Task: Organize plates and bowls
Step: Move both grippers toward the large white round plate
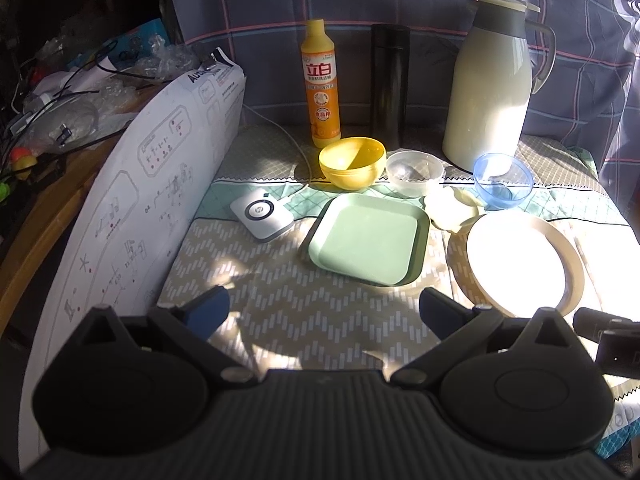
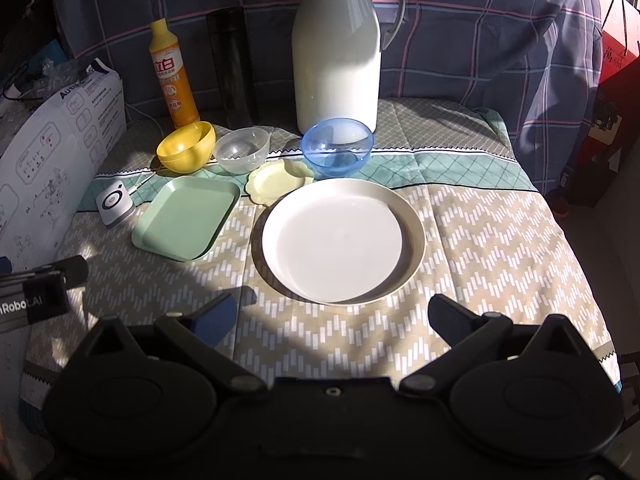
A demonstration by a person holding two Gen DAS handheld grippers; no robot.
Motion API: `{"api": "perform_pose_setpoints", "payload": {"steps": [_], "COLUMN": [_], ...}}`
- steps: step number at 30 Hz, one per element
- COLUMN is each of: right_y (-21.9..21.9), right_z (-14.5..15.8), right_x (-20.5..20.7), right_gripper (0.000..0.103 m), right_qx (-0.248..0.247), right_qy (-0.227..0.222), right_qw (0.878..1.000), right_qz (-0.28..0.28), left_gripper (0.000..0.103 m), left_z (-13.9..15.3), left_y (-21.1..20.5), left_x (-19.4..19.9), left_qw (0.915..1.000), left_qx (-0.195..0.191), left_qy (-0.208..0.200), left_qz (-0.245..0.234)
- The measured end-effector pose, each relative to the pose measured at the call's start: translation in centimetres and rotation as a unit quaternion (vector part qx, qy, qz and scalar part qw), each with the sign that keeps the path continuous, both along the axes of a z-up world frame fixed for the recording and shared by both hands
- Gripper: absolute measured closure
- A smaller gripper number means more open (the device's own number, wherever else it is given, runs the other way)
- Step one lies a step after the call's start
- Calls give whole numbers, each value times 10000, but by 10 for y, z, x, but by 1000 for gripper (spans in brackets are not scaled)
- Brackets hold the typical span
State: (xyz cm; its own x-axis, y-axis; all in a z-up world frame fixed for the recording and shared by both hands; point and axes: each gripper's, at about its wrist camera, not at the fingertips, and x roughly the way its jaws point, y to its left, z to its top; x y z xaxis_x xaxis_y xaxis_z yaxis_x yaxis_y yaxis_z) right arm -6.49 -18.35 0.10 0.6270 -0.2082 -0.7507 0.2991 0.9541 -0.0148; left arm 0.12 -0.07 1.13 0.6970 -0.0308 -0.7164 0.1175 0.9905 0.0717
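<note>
A large white round plate (image 2: 338, 240) (image 1: 520, 260) lies on the patterned cloth. Left of it is a green square plate (image 2: 186, 220) (image 1: 366, 238). Behind them are a small pale yellow scalloped dish (image 2: 276, 182) (image 1: 452, 210), a yellow bowl (image 2: 186, 152) (image 1: 352, 162), a clear bowl (image 2: 241, 150) (image 1: 414, 172) and a blue bowl (image 2: 337, 146) (image 1: 503, 180). My left gripper (image 1: 324, 312) is open and empty, in front of the green plate. My right gripper (image 2: 332, 318) is open and empty, just in front of the white plate.
A white thermos jug (image 2: 336, 48) (image 1: 492, 88), a dark flask (image 2: 234, 68) (image 1: 390, 84) and an orange detergent bottle (image 2: 172, 76) (image 1: 322, 84) stand at the back. A white charger puck (image 1: 262, 214) (image 2: 115, 202) and a white printed box (image 1: 132, 184) are on the left.
</note>
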Motion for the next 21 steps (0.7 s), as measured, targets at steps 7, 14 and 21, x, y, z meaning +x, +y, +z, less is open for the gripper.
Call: {"api": "perform_pose_setpoints", "payload": {"steps": [7, 14, 21], "right_y": [-2, -4, -5], "right_z": [0, -2, -6], "right_x": [1, 3, 5], "right_gripper": [0, 0, 0], "right_qx": [22, 46, -31], "right_qy": [-1, 20, 30], "right_qw": [10000, 10000, 10000], "right_qz": [-25, -44, -55], "left_gripper": [0, 0, 0], "left_z": [-1, -3, -8], "left_y": [-3, -4, -9], "left_x": [0, 2, 6], "left_qw": [10000, 10000, 9999], "left_qx": [18, 23, 47], "left_qy": [2, 45, 102], "left_qz": [-33, -25, -71]}}
